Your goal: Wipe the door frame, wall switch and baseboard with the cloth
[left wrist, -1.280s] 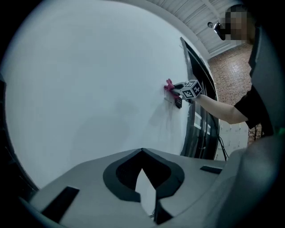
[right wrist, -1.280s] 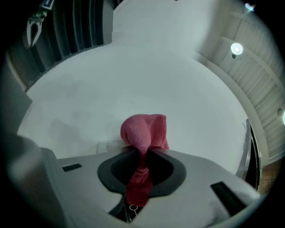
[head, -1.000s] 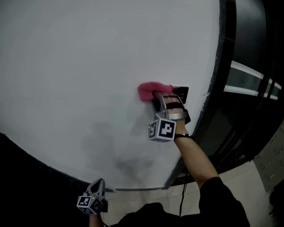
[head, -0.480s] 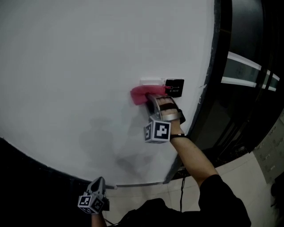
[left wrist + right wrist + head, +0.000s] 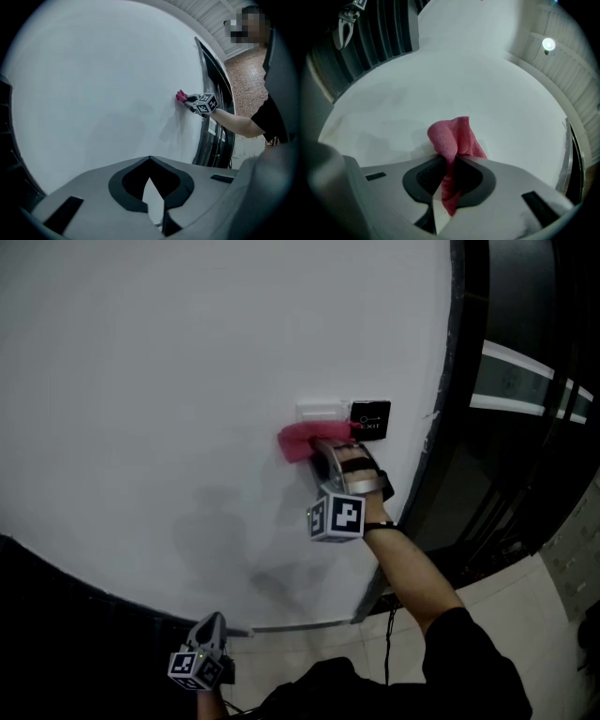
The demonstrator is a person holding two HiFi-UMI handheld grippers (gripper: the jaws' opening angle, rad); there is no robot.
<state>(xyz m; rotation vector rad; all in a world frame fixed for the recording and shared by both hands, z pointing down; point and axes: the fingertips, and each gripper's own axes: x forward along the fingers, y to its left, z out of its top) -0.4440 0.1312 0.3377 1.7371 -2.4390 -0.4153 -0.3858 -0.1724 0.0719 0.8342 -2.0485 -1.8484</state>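
1. The cloth (image 5: 302, 440) is pinched fast in the right claw (image 5: 322, 448). A pink fold is bunched ahead of the jaws and a tail hangs back between them.
2. It is pressed to the wall (image 5: 169, 371) just under the white switch (image 5: 321, 411), beside the black exit plate (image 5: 369, 420).
3. The left claw (image 5: 208, 632) is held low, well apart from the work, with its jaws closed together on nothing.
4. The switch step is judged to be in hand: the cloth is at the plate's lower edge, not over its face.
5. The door frame (image 5: 452, 381) stands to the right, clear of the cloth. Whether it is already wiped cannot be told.
6. The baseboard (image 5: 300, 626), taken to be the strip at the wall's foot, lies far below the cloth and is judged left to do.
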